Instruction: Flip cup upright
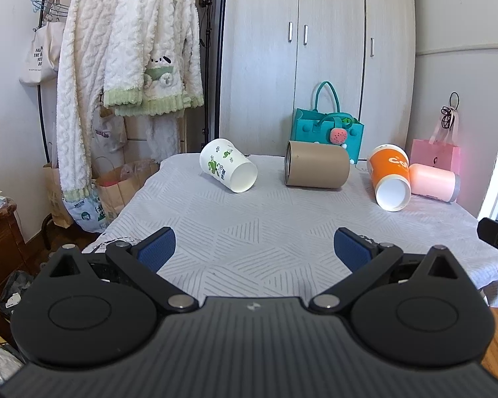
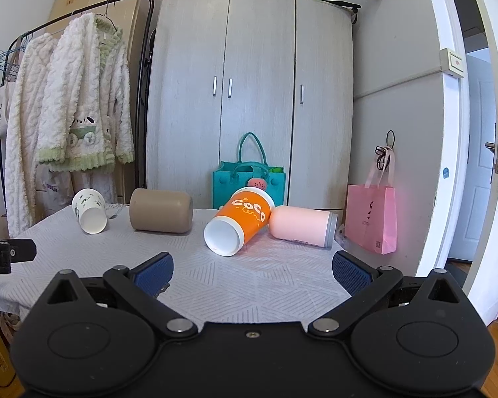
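Several cups lie on their sides at the far end of a table with a white patterned cloth (image 1: 249,232). From left to right: a white paper cup with green prints (image 1: 227,169) (image 2: 89,211), a tan cylinder cup (image 1: 317,169) (image 2: 161,210), an orange "CoCo" paper cup (image 1: 390,177) (image 2: 237,220), and a pink cup (image 1: 433,182) (image 2: 302,227). My left gripper (image 1: 254,248) is open and empty over the near part of the table. My right gripper (image 2: 252,270) is open and empty, short of the orange cup.
A teal bag (image 1: 328,131) and a pink paper bag (image 2: 372,219) stand behind the table by a grey wardrobe (image 1: 295,49). A clothes rack with fluffy robes (image 1: 129,49) is on the left. An open door (image 2: 481,132) is at right.
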`<state>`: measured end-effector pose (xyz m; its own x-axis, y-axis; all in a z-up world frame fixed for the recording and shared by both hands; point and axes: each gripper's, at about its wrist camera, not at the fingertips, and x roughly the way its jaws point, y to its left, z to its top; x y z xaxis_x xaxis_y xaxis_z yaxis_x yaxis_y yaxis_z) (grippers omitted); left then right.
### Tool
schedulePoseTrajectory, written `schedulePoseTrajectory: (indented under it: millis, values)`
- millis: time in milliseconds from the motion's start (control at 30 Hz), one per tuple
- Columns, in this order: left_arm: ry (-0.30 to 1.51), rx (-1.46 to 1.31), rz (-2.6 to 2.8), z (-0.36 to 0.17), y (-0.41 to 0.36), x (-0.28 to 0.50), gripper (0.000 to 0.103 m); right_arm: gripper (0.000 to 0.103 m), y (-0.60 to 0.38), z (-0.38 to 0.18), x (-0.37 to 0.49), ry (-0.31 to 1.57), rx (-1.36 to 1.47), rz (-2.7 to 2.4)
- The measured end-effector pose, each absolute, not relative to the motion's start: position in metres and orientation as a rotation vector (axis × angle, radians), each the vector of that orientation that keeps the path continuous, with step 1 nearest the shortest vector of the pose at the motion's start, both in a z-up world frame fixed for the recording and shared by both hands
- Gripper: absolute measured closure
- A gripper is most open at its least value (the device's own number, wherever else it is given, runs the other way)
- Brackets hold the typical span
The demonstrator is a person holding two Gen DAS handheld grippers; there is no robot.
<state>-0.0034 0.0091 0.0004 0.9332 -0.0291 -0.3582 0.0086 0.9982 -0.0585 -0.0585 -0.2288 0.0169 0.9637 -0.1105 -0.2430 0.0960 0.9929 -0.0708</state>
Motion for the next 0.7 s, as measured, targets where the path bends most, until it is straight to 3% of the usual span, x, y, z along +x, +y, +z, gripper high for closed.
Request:
schedulePoseTrajectory:
  millis: [700]
  values:
    - [0.378,-0.081,-0.069,-0.0040,0.0090,-0.0049,0.000,0.000,-0.2309,0.0144,-0.0543,0.271,-0.059,-0.109]
